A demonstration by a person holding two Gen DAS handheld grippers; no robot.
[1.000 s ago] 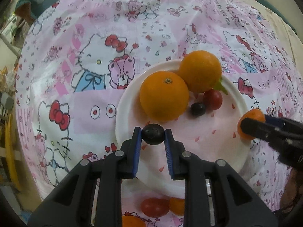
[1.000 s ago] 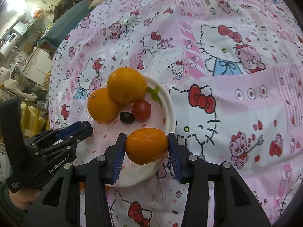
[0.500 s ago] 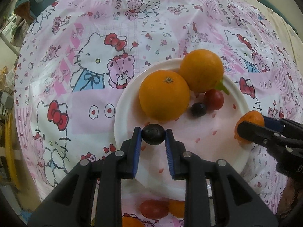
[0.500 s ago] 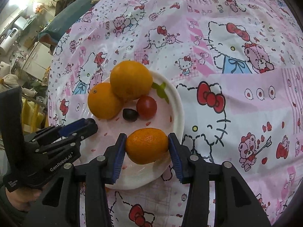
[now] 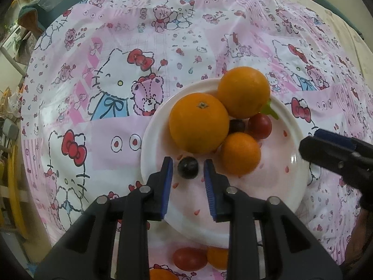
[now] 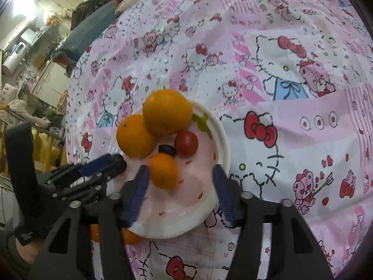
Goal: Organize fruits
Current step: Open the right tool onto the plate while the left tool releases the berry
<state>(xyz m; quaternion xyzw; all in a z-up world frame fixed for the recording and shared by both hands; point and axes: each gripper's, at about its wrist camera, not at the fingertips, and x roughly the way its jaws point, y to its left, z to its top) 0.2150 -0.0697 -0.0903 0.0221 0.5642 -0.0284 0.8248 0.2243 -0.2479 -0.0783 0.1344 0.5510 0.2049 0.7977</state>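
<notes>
A pink cartoon-print cloth [image 5: 144, 46] covers the table, and a white plate [image 5: 289, 186] stands on it. On the plate two big oranges [image 5: 198, 122] lie touching each other at the far side. Just beside them lies a small mandarin [image 5: 240, 153]; behind it sit a cherry tomato [image 5: 260, 126] and a dark grape [image 5: 237, 125], partly hidden. The left gripper [image 5: 188, 166] points down at the plate's near part, and its jaws are opening: a second dark grape [image 5: 188, 168] lies on the plate between the blue pads, with a small gap on each side, so it is released. The right gripper [image 6: 179, 175] hangs over the plate's near edge, and its jaws are opening too; they stand wide. The mandarin lies on the plate between the fingertips, nearer to the left pad in that view; whether it touches that pad I cannot tell because of blur. Below the plate's near rim, on the cloth, lie a red tomato [image 5: 190, 258] and small orange fruits [image 5: 218, 257], partly hidden by the left gripper.
</notes>
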